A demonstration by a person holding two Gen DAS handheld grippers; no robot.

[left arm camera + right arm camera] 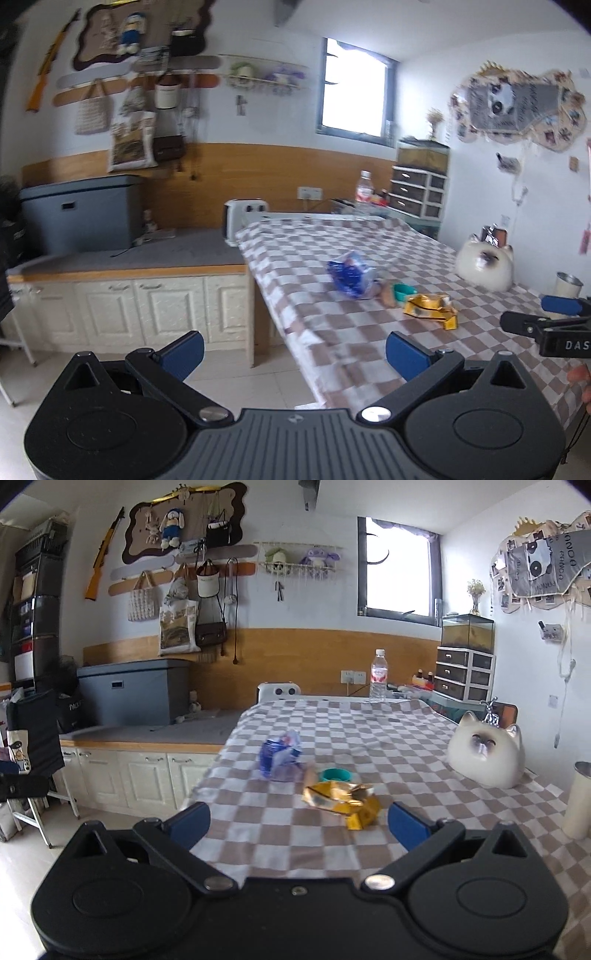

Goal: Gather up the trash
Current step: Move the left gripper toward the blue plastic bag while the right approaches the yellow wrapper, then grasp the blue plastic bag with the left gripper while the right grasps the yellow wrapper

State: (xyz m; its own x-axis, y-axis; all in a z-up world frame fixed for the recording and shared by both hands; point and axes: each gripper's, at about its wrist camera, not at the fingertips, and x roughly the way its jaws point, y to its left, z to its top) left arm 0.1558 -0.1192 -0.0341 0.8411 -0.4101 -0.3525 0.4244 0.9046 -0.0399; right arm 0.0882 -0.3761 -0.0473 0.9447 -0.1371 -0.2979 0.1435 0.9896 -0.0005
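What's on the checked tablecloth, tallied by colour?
Blue: 1, crumpled blue wrapper
Yellow: 1, crumpled yellow wrapper
Teal: 1, small teal cap
White/cream: 2, cat-head ornament and cup
Clear: 1, water bottle at the far edge
Total: 6
A brownish bit beside the cap is too blurred to count.

You see a tablecloth (pixel 369 738) checked in beige-brown and white. On it lie a crumpled blue and white wrapper (pixel 279 757), a shiny yellow-gold wrapper (pixel 343 799) and a small teal cap (pixel 335 774). A cream-white cat figure (pixel 485 755) has a dark face. The clear bottle (pixel 378 677) wears a red and white label. Your gripper fingers (pixel 190 823) carry blue pads on black arms. The wall panel (pixel 295 657) is orange-brown wood, the cabinets (pixel 140 775) cream.
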